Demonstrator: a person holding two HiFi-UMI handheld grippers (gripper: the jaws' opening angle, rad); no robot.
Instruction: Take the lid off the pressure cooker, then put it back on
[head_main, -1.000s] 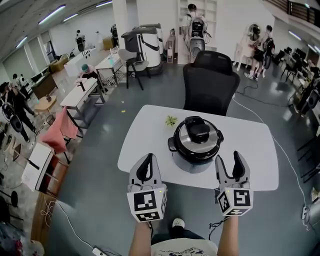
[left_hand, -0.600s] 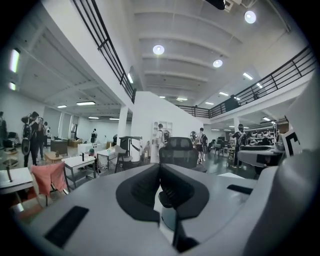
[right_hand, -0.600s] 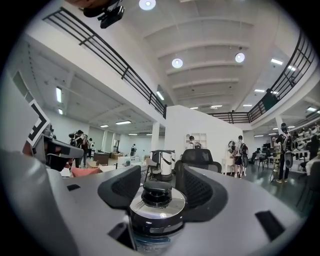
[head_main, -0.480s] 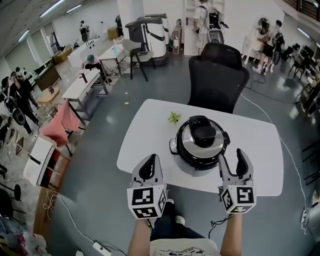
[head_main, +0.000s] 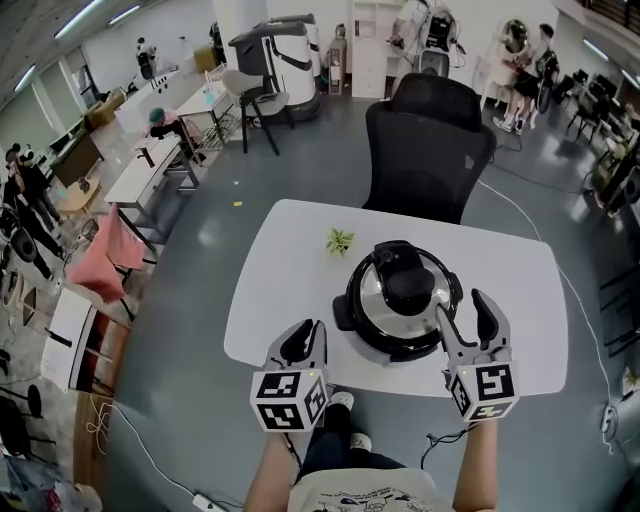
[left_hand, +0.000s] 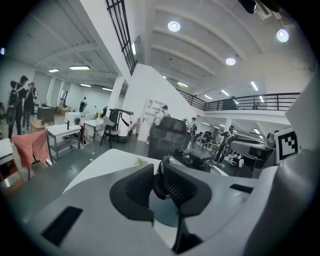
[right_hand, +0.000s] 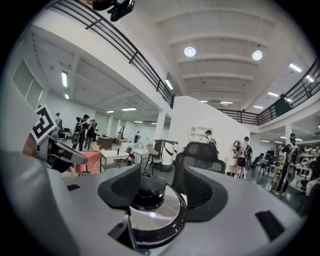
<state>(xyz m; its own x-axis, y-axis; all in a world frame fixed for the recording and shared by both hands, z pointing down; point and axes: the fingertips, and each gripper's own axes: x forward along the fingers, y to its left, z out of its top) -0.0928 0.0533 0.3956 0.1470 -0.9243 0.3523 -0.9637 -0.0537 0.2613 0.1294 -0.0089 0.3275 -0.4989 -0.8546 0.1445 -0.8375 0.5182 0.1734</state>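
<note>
The pressure cooker (head_main: 398, 300) stands on the white table (head_main: 290, 270), its shiny lid (head_main: 375, 290) on it with a black handle (head_main: 408, 284) on top. My left gripper (head_main: 306, 336) hovers at the table's near edge, left of the cooker and apart from it. Its jaws have just been opening to a narrow gap with nothing between them. In the left gripper view that gripper (left_hand: 159, 172) points at the cooker (left_hand: 192, 160). My right gripper (head_main: 460, 306) stands open by the cooker's right rim. In the right gripper view it (right_hand: 161, 176) frames the lid (right_hand: 157, 210) without touching it.
A black office chair (head_main: 430, 150) stands behind the table. A small green sprig (head_main: 340, 241) lies on the table left of the cooker. Desks, a pink cloth (head_main: 95, 265) and several people fill the room to the left and back. A cable (head_main: 575, 310) runs along the floor at right.
Both grippers have moved forward and down toward the cooker. The right one now reaches its right rim. The left gripper's jaws have parted by a crack.
</note>
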